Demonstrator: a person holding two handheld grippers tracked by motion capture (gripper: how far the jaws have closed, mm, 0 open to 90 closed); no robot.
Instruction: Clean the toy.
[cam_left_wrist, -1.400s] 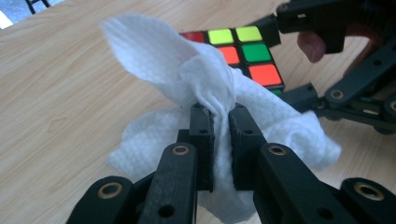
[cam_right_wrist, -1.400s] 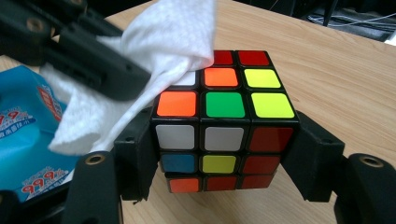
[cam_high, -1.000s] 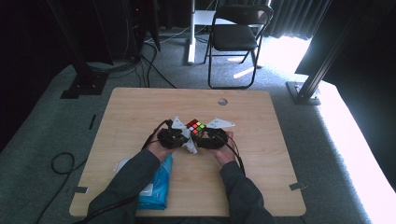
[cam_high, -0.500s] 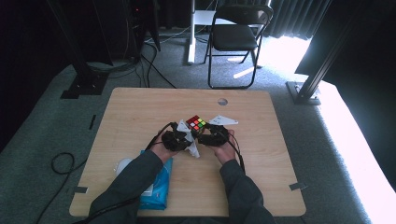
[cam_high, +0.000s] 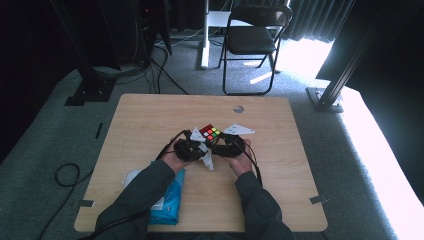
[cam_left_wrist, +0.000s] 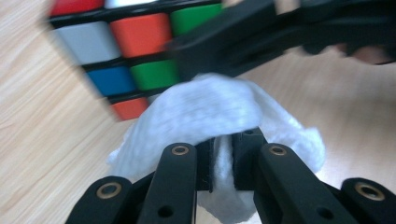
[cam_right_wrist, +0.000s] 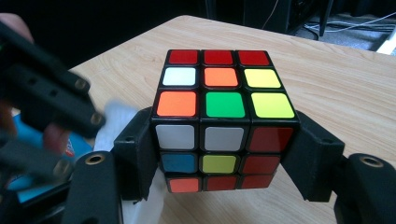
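We hold a Rubik's cube (cam_right_wrist: 224, 126) in our right gripper (cam_right_wrist: 224, 154), its two black jaws pressed against the cube's opposite side faces, so the cube sits clamped between them above the wooden table (cam_high: 150, 125). In the high view the cube (cam_high: 210, 132) is near the table's centre, at about 12 o'clock from our two hands. Our left gripper (cam_left_wrist: 223, 161) has its jaws drawn nearly together, pinching a white cloth (cam_left_wrist: 210, 112) whose bunched folds bulge over the jaw tips. In the left gripper view the cloth lies against the cube's lower corner, at about 11 o'clock from the jaws, with the right gripper's dark arm crossing just above it. In the high view a blue packet (cam_high: 170, 205) lies at about 7 o'clock from the cube, partly under our left sleeve (cam_high: 135, 200).
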